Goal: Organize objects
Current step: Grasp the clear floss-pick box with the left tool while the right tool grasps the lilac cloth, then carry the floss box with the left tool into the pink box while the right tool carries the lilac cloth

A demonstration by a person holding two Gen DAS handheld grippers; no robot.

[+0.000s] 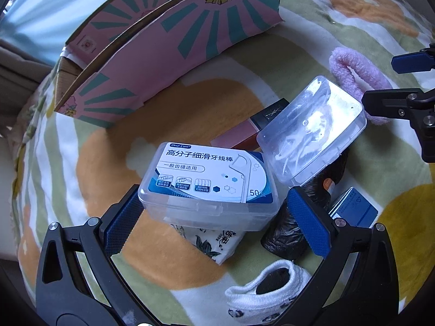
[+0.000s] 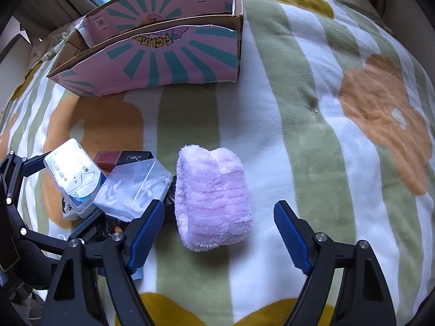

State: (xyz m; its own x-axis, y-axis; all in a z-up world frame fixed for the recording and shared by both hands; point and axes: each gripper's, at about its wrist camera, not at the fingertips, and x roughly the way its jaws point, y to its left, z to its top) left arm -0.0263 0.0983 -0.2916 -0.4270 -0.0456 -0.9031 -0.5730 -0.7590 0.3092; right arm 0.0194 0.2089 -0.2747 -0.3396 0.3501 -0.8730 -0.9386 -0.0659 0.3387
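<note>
Nearest the left wrist camera, a white sock (image 1: 267, 290) lies crumpled on the blanket (image 1: 81, 163), just below the left gripper (image 1: 217, 222), whose blue pads stand wide apart on either side of the floss box (image 1: 209, 184) without touching it. That labelled floss box is the landmark: it rests on a tissue pack (image 1: 214, 241), a clear case (image 1: 312, 130) leans just to its right over a black bag roll (image 1: 293, 233), and a red-and-black tube (image 1: 261, 127) lies behind it. Further behind stands the pink cardboard box (image 1: 168, 54), open at the top. The floss box looks light, rigid and smooth, likely slippery; its long side walls seem the best place to pinch, squarely and low.

From the right wrist camera, the right gripper (image 2: 217, 233) is also spread wide, around a pink fluffy band (image 2: 212, 198) lying well right of the floss box (image 2: 73, 174). Soft and light, it should squash easily; a grip across its middle looks safest.
</note>
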